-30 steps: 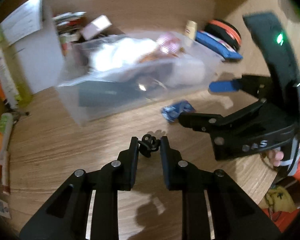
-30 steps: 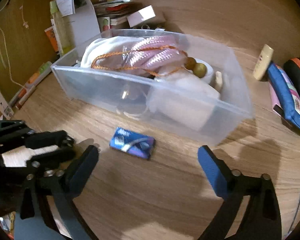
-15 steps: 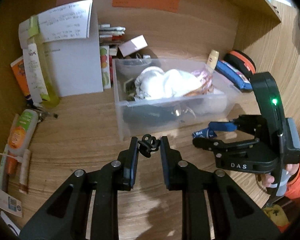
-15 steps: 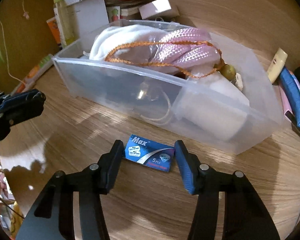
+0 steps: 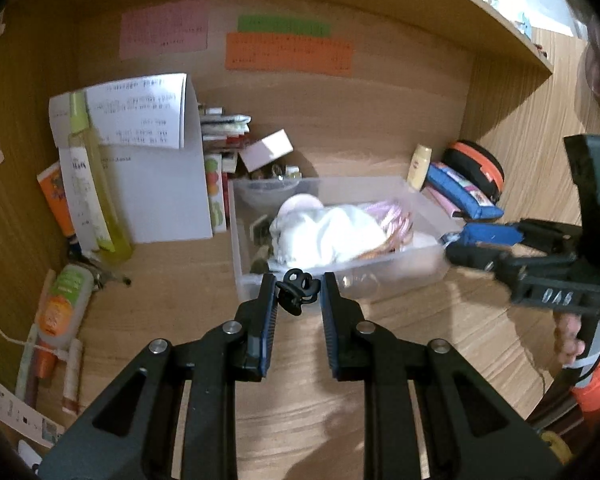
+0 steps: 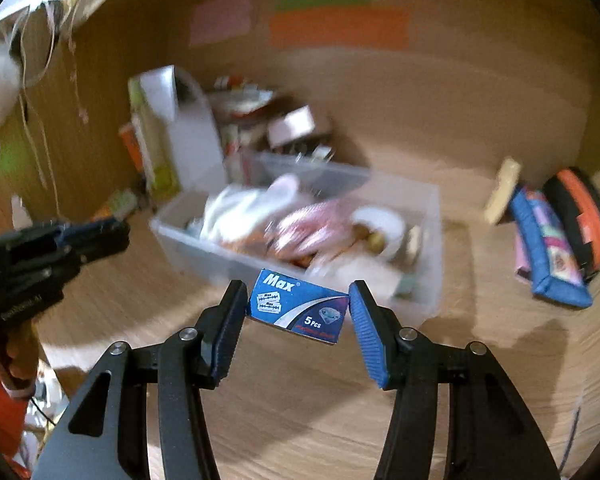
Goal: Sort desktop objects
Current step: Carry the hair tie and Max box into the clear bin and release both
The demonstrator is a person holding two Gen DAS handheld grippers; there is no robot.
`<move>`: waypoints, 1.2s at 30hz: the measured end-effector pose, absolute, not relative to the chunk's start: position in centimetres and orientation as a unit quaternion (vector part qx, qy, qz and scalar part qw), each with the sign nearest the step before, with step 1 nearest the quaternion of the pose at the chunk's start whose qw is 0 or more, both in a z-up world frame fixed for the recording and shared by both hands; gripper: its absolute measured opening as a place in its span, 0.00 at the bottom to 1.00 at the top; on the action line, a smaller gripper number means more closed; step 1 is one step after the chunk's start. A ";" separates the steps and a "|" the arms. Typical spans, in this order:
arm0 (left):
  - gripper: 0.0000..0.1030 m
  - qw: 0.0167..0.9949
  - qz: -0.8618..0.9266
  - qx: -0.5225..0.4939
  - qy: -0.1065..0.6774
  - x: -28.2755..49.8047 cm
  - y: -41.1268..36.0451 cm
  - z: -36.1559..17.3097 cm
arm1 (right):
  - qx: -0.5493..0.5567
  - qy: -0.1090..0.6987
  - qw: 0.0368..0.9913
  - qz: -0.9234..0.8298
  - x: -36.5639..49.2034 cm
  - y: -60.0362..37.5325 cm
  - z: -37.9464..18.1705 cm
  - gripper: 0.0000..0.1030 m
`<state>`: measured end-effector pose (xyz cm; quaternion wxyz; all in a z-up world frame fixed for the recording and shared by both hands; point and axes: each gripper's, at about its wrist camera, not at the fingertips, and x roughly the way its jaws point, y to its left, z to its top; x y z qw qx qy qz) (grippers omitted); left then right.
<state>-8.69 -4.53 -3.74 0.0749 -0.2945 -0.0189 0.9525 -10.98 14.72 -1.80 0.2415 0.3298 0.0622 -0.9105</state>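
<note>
My left gripper (image 5: 298, 290) is shut on a small black hair clip (image 5: 297, 291), held above the wooden desk just in front of the clear plastic bin (image 5: 380, 280). My right gripper (image 6: 298, 306) is shut on a blue "Max" razor-blade box (image 6: 300, 306), lifted off the desk before the same bin (image 6: 204, 250). The bin holds white cloth (image 5: 328, 236), a pink braided cord and other small things. Each gripper shows in the other's view: the right one (image 5: 456, 242) at the bin's right end, the left one (image 6: 100, 232) at the left edge.
White folded paper (image 5: 148, 168), a yellow-green bottle (image 5: 96, 200) and stacked packets stand behind the bin at left. Tubes (image 5: 60, 308) lie on the desk's left. A cream bottle (image 5: 419, 166), a blue pouch (image 5: 464, 196) and an orange-black case (image 5: 476, 168) sit at right. A shelf overhangs above.
My right gripper closed on the blue box where it lay on the desk and raised it. The left gripper rose with the clip and now looks into the bin from higher up.
</note>
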 end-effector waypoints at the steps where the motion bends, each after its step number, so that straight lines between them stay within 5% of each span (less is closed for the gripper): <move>1: 0.20 0.074 0.953 -0.292 -0.020 -8.8 -4.6 -3.5 | 0.326 0.059 0.239 -0.913 -11.0 14.9 -1.4 0.48; 12: 0.20 0.076 0.958 -0.275 -0.028 -10.6 -5.2 -2.8 | 0.311 -0.003 0.199 -0.929 -14.3 20.1 0.5 0.48; 36: 0.20 0.076 0.941 -0.324 -0.063 -18.3 -6.4 -6.2 | 0.349 0.013 0.226 -0.909 -19.6 16.7 -4.1 0.48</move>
